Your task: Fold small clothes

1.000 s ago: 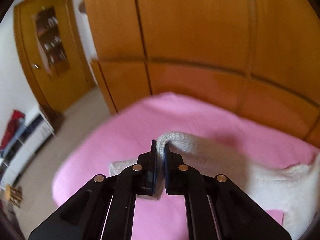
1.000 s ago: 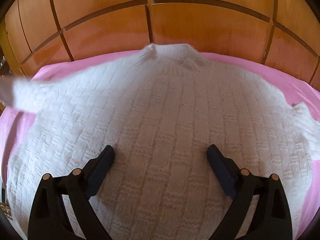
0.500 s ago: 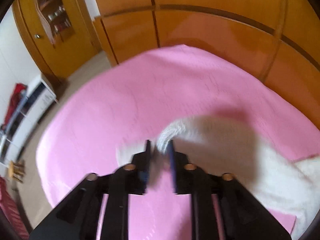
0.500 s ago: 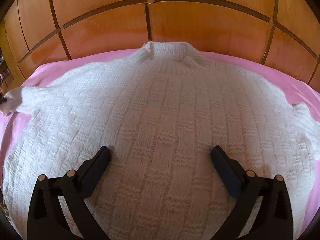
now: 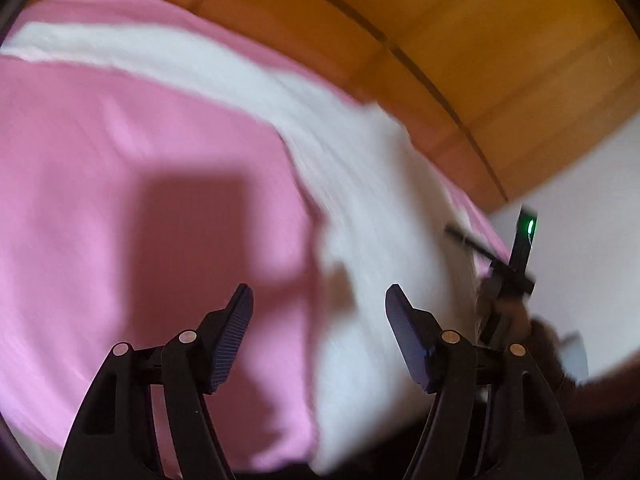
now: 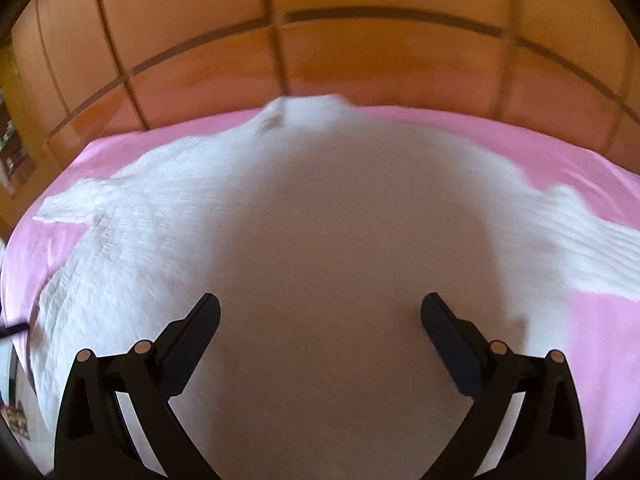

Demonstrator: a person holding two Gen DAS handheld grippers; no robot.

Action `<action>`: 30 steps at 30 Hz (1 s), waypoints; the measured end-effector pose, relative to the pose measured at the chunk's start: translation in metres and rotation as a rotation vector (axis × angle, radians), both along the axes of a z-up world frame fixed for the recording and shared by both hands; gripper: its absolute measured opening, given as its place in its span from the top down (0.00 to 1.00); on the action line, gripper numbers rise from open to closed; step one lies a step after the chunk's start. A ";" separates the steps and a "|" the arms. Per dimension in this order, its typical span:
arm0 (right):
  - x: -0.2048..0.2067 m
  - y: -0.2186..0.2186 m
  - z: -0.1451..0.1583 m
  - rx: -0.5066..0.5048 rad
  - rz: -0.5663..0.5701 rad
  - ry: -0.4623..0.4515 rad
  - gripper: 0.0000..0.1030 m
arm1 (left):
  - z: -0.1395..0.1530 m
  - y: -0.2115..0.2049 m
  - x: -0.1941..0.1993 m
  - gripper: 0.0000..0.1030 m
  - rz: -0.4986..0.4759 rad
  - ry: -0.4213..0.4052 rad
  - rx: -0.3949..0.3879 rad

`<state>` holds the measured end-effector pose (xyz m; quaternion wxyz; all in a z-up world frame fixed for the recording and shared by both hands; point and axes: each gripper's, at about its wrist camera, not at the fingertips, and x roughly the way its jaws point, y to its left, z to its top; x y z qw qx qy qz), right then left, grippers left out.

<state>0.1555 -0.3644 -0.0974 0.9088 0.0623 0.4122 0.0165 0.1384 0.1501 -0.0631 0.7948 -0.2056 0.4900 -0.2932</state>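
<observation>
A white knitted sweater lies spread flat on the pink bed sheet, collar toward the wooden headboard. Its left sleeve rests stretched out on the sheet. My right gripper hovers open over the sweater's body with nothing between its fingers. In the blurred left wrist view, my left gripper hangs over the sweater's side edge. Its jaws are opening and the pads press on nothing. The released sleeve runs off to the upper left.
A wooden headboard borders the far side of the bed. In the left wrist view, the other gripper's body with a green light and a person's hand show at the right, before a white wall.
My left gripper let go of the sleeve cuff, opened, and swung down and right toward the sweater's side. The sleeve now lies on the sheet. The right gripper shifted a little over the sweater.
</observation>
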 end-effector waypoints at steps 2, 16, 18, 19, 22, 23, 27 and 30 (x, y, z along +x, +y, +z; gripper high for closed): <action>-0.031 -0.033 0.006 -0.014 -0.051 0.007 0.03 | -0.008 -0.012 -0.013 0.34 -0.046 0.013 -0.039; -0.178 -0.074 -0.033 0.236 -0.052 0.269 0.73 | -0.027 -0.051 -0.036 0.94 -0.093 0.039 0.003; -0.176 -0.077 -0.024 0.284 -0.034 0.275 0.91 | -0.013 -0.051 -0.038 0.95 -0.089 0.009 -0.032; -0.176 -0.078 -0.015 0.269 -0.026 0.256 0.91 | -0.004 -0.052 -0.041 0.95 -0.091 -0.010 -0.043; -0.184 -0.087 0.016 0.312 0.009 0.185 0.92 | 0.018 -0.048 -0.046 0.95 -0.093 -0.038 -0.079; -0.186 -0.090 0.022 0.316 0.013 0.173 0.92 | 0.020 -0.048 -0.050 0.95 -0.092 -0.033 -0.084; -0.198 -0.100 0.007 0.284 0.008 0.247 0.92 | -0.005 -0.047 -0.059 0.96 -0.085 0.047 -0.033; -0.201 -0.094 -0.021 0.270 0.004 0.330 0.93 | -0.033 -0.041 -0.063 0.96 -0.047 0.112 0.058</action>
